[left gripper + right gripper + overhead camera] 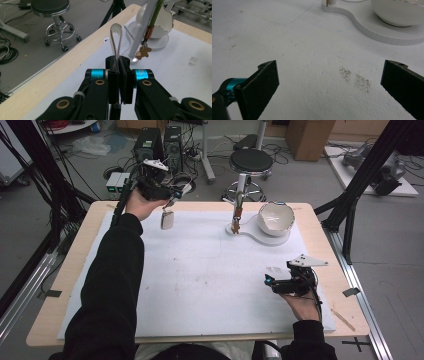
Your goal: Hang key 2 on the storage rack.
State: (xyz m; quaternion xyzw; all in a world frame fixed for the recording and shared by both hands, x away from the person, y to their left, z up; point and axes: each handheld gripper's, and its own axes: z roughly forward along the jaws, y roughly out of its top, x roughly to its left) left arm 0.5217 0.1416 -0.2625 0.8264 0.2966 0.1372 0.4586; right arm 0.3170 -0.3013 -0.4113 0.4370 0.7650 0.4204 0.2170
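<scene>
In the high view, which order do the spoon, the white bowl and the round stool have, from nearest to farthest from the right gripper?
From the right gripper:
1. White bowl, beyond it, on the table's far right.
2. Spoon, far left, hanging from the left gripper.
3. Round stool, on the floor behind the table.

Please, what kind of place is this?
Probably a robotics lab or workshop: computer towers and loose cables on the floor, a black metal frame around the table, a rolling stool.

Even overhead light, soft shadows, slight blur
</scene>
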